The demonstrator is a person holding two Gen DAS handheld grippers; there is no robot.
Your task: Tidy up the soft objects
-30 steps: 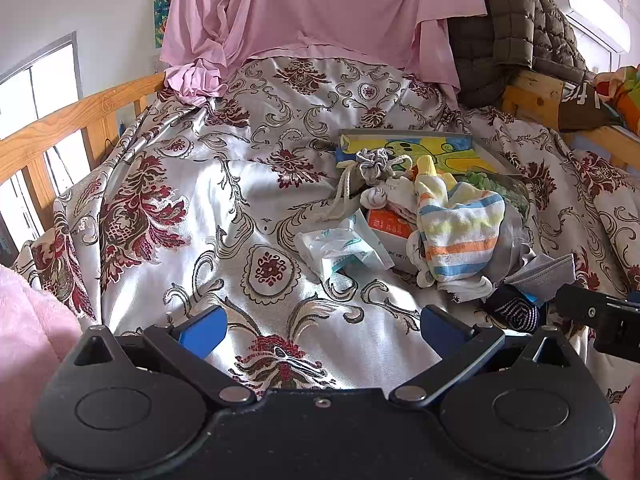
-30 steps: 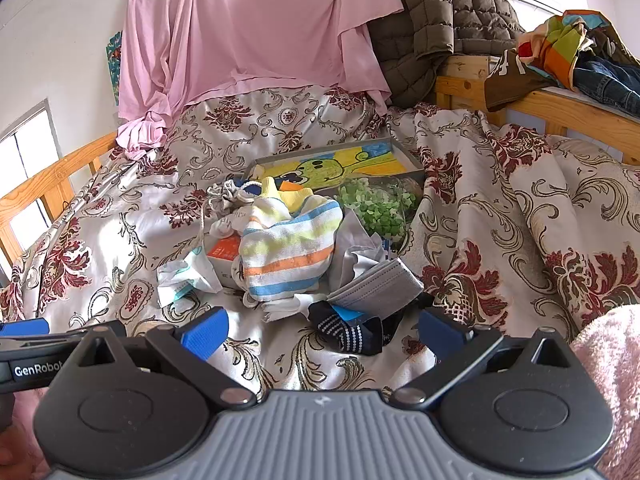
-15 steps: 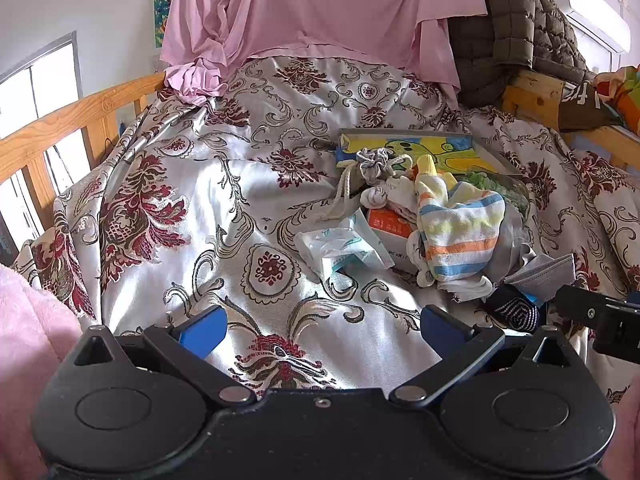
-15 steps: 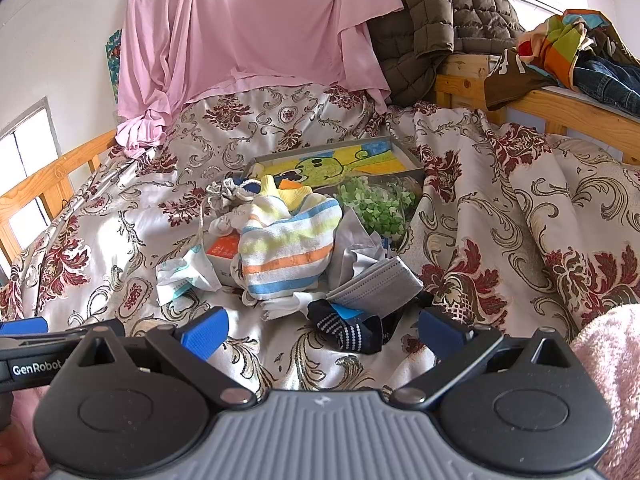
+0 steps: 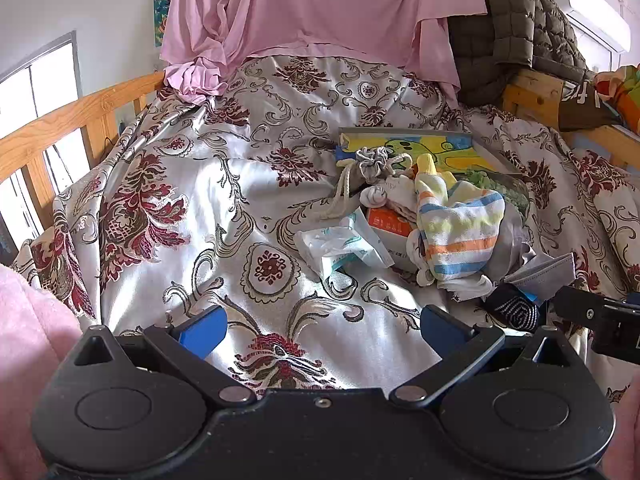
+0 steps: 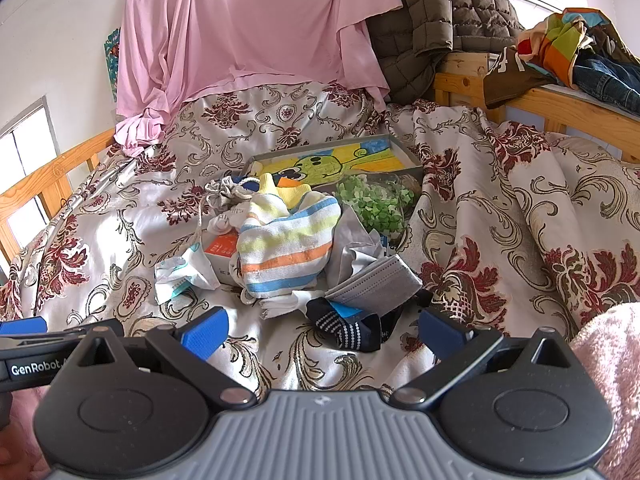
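Left wrist view: left gripper (image 5: 320, 330) spread wide, empty, over the floral bedspread (image 5: 168, 216). Pile of soft things at 2 o'clock: striped sock (image 5: 460, 232) on top, tissue pack (image 5: 340, 246) beside it at 9 o'clock.

Right wrist view: right gripper (image 6: 322, 330) spread, empty. Dark sock (image 6: 352, 326) between the fingers; grey face mask (image 6: 376, 284) touching it at 1 o'clock; striped sock (image 6: 288, 248) at 11 o'clock.

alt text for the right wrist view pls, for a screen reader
The right gripper, open and empty, hovers over a floral bedspread just short of a pile of soft items: a dark sock, a grey face mask and a striped sock. A box with a cartoon lining sits behind.
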